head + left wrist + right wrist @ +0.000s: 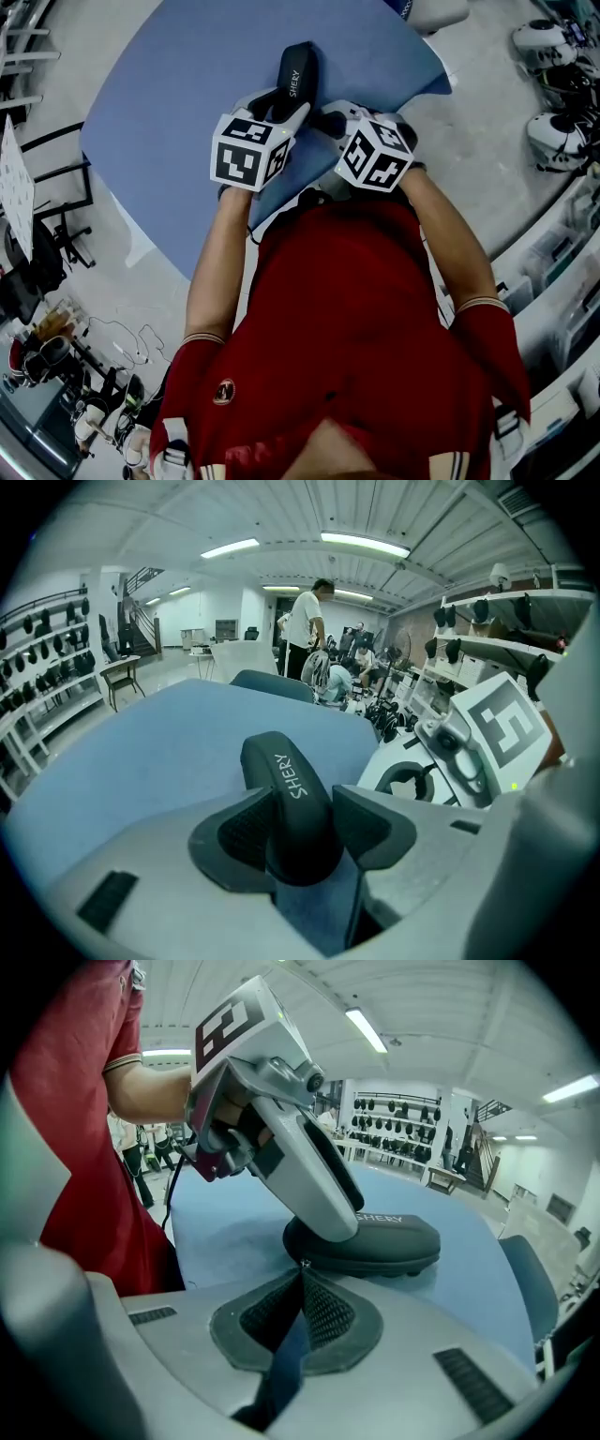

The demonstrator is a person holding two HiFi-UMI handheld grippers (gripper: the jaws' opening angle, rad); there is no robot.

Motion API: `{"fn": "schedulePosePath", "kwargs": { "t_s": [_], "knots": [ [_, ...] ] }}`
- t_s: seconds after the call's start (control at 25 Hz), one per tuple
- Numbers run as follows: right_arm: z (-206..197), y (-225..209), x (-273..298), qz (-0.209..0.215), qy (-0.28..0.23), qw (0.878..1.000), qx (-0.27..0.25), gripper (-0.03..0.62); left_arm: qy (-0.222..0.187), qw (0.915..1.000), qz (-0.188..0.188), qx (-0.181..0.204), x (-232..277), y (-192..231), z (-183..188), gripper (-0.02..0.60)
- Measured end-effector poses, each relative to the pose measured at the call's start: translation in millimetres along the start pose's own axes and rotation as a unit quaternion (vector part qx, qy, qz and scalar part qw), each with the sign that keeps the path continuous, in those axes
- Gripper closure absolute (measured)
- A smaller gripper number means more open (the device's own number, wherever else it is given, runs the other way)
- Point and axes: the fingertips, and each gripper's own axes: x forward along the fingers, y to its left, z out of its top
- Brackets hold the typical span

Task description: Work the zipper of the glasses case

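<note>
left gripper [302,819]: fingers [234,834] clamped on the near end of glasses case [298,66] | case: lies flat on blue counter [169,122] (print SHERY on top) | right gripper [302,1277]: fingers together, tips just at the case's edge, a small glint between them

You are reaching both forearms forward, holding the two grippers side by side. Your left gripper [300,825] is clamping the glasses case [284,778] between its jaws, while your right gripper [302,1271] is pressing its jaws together at the tips.
</note>
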Motion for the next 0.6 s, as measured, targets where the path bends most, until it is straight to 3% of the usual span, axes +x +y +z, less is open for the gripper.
{"fn": "schedulePosePath", "kwargs": {
  "t_s": [0.32,0.44,0.6],
  "knots": [
    [10,16,10,-0.014,-0.009,0.999,0.032,0.594,-0.008,0.9999,-0.009,-0.008,-5,2,-3,0.387],
    [8,14,9,-0.014,-0.009,0.999,0.033,0.595,-0.008,0.9995,-0.030,0.000,-6,-1,-2,0.387],
    [-1,10,1,-0.009,-0.003,1.000,0.023,0.595,-0.005,0.9956,-0.066,0.065,-9,-11,3,0.385]
  ]
}}
